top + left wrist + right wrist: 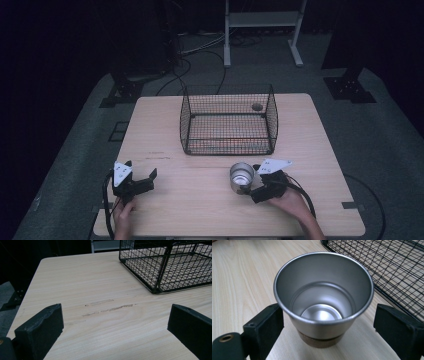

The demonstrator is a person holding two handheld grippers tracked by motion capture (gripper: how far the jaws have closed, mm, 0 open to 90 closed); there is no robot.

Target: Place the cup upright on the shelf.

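Observation:
A shiny metal cup (241,176) with a cork base stands upright and empty on the wooden table (200,205), just in front of the black wire basket (227,148). My right gripper (253,182) is open, with its jaws on either side of the cup (323,297). The left jaw is close against the wall and the right jaw stands apart from it. My left gripper (141,169) rests near the table's front left, open, with bare wood between its jaws (115,322). The basket (162,267) is empty.
The basket's mesh (402,270) lies just right of the cup. Scuff marks (110,307) cross the wood ahead of the left gripper. A round hole (257,106) shows in the table through the basket. Cables and a white frame (262,30) stand on the floor behind.

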